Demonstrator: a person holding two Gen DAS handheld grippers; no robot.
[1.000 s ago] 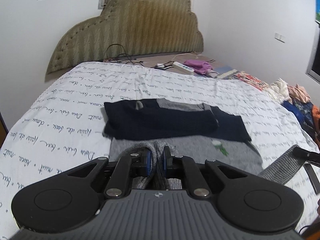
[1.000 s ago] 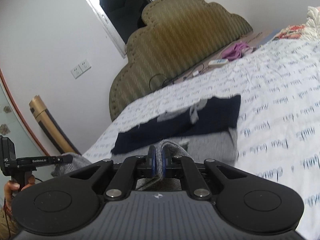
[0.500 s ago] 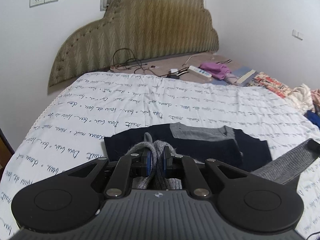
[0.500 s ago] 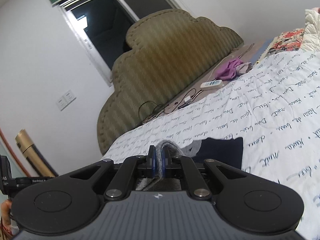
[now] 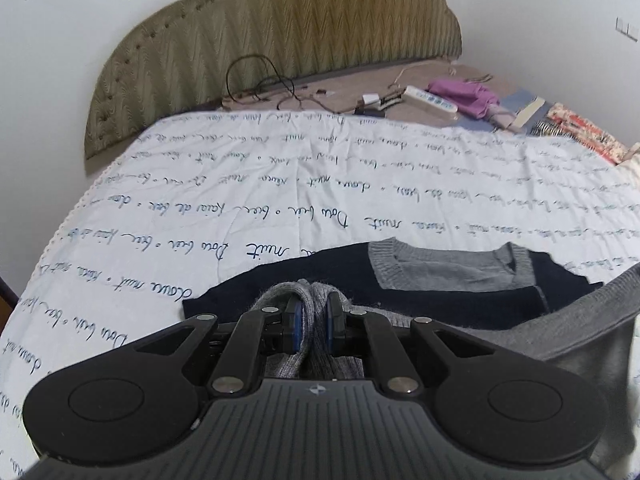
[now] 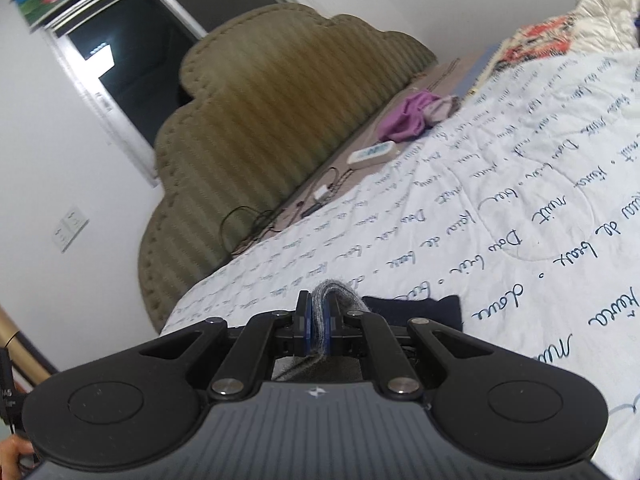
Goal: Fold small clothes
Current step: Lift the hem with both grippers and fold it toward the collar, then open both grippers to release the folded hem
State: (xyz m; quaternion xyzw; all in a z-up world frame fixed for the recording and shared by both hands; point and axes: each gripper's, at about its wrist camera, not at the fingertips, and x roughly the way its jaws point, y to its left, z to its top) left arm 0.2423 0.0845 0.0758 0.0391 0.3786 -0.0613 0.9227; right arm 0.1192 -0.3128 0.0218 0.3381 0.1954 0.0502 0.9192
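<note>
Both grippers were clamped tight on the grey hem of the sweater [image 5: 452,276]: the left gripper [image 5: 313,316] had a bunched wad of knit between its pads, and the right gripper [image 6: 317,318] pinched a thinner fold. The sweater's navy part lay flat on the quilt [image 5: 280,184] just past them. Further back sat a power strip [image 5: 430,98], a purple cloth [image 5: 464,94] and the headboard [image 5: 300,20].

Left gripper [image 5: 313,322] and right gripper [image 6: 316,324], jaws of both nearly closed, pinching grey knit.

Grey-and-navy knit sweater [image 5: 460,280] lies on the bed, grey hem lifted over it
</note>
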